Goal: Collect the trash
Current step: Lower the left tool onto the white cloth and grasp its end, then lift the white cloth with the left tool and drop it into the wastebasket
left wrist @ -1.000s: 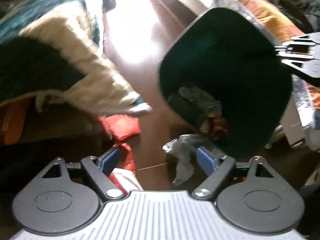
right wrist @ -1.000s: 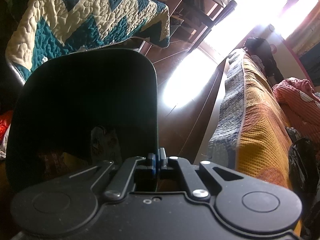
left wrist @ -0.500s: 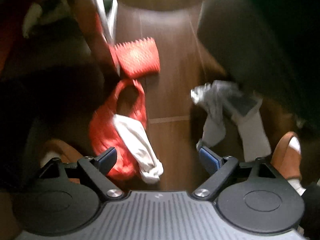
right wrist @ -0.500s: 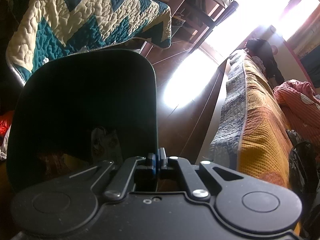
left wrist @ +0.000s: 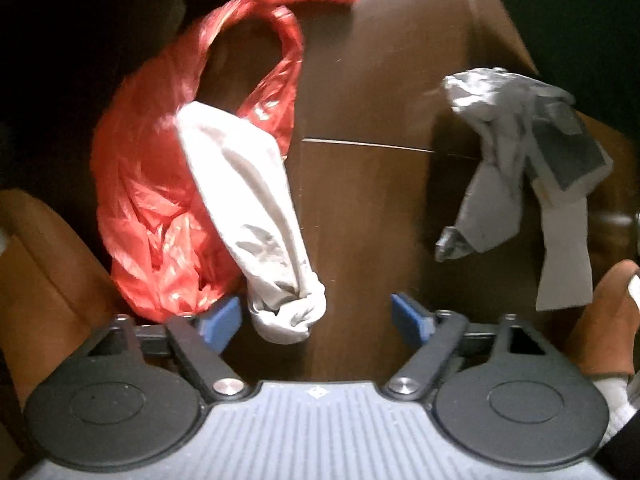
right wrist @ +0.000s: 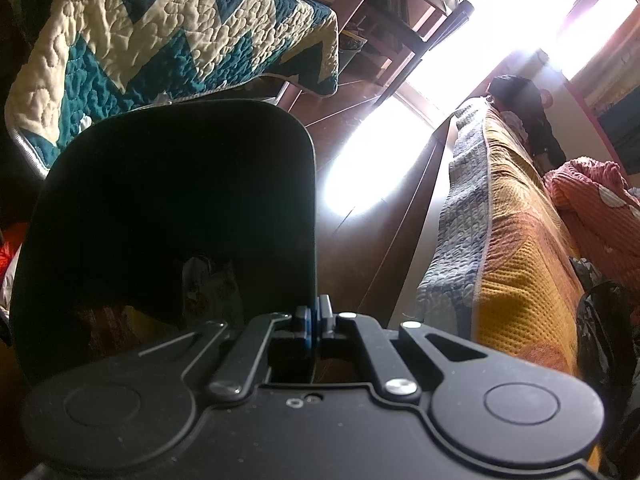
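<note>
Clamping the dark bin's [right wrist: 168, 208] rim, right claw [right wrist: 314, 318]; crumpled trash [right wrist: 212, 284] inside; left claw [left wrist: 316, 318] apart, closing.

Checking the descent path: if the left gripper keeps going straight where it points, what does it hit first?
Likely the knotted end of the white sock, which lies just inside the left gripper beside its left jaw, over the red plastic bag. Toward the right jaw only bare wooden floor shows. Depth is unclear.

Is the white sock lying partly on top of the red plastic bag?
Yes, in the left wrist view the white sock lies across the right part of the red plastic bag, and its balled end rests on the dark floor.
</note>
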Available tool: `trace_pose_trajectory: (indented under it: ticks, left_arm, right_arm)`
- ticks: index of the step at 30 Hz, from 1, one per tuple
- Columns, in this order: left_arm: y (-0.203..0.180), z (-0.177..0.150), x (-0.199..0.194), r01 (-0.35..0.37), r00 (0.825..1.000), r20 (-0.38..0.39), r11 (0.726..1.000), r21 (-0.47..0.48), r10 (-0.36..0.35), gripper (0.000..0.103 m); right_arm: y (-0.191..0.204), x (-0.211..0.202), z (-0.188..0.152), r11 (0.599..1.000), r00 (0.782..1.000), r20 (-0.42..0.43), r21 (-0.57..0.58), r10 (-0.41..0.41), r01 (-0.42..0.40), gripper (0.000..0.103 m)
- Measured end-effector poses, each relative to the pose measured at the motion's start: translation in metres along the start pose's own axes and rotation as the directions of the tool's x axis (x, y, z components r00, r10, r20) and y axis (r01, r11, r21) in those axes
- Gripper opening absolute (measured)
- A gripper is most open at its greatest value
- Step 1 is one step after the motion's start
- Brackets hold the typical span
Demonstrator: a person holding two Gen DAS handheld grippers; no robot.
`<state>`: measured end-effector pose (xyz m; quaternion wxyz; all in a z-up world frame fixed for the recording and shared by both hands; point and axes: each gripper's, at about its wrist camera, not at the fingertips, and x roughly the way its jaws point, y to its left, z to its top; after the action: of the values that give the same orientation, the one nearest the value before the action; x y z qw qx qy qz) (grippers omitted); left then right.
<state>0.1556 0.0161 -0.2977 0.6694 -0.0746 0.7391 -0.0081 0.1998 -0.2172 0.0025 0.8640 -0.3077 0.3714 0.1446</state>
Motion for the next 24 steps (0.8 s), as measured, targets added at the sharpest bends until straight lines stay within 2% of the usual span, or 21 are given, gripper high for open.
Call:
trace_pose_trajectory:
  ticks: [1, 4, 6, 8, 9, 10, 13, 19, 24]
  left_arm:
    - [0.002, 0.001, 0.005, 0.000, 1.000, -0.011, 1.000, -0.013, 0.000, 0.066]
    - [0.006, 0.000, 0.014, -0.004, 1.000, -0.025, 1.000, -0.024, 0.004, 0.063]
    - [0.005, -0.001, 0.019, -0.007, 1.000, -0.030, 1.000, -0.019, 0.006, 0.056]
    - [0.004, -0.001, 0.020, -0.016, 1.000, -0.020, 1.000, -0.017, 0.016, 0.054]
    - [0.004, -0.001, 0.020, -0.019, 1.000, -0.016, 1.000, -0.017, 0.018, 0.049]
    - [0.004, -0.001, 0.019, -0.022, 1.000, -0.008, 1.000, -0.017, 0.022, 0.037]
    - [0.010, -0.004, 0.016, -0.004, 1.000, 0.000, 0.999, -0.043, 0.004, 0.028]
    - [0.014, -0.010, -0.007, -0.011, 1.000, 0.018, 0.998, -0.063, 0.012, 0.024]
    - [0.006, -0.016, -0.050, 0.060, 0.997, 0.060, 0.997, -0.052, -0.057, 0.024]
  right_arm:
    - [-0.001, 0.001, 0.000, 1.000, 1.000, -0.001, 0.003, -0.001, 0.001, 0.002]
    - [0.000, 0.002, 0.001, 1.000, 1.000, 0.000, 0.003, -0.003, 0.003, 0.002]
    - [0.002, 0.002, 0.002, 1.000, 1.000, 0.003, -0.008, -0.010, 0.010, 0.002]
    - [0.002, 0.002, 0.002, 1.000, 1.000, 0.004, -0.010, -0.012, 0.012, 0.002]
    - [0.002, 0.002, 0.002, 1.000, 1.000, 0.004, -0.007, -0.011, 0.011, 0.002]
    - [0.002, 0.002, 0.002, 1.000, 1.000, 0.003, -0.006, -0.012, 0.012, 0.002]
    - [0.002, 0.002, 0.003, 1.000, 1.000, 0.004, -0.007, -0.012, 0.012, 0.002]
    - [0.004, 0.003, 0.003, 1.000, 1.000, 0.012, -0.016, -0.020, 0.020, 0.002]
    - [0.006, 0.002, 0.002, 0.999, 1.000, 0.019, -0.026, -0.025, 0.025, 0.002]
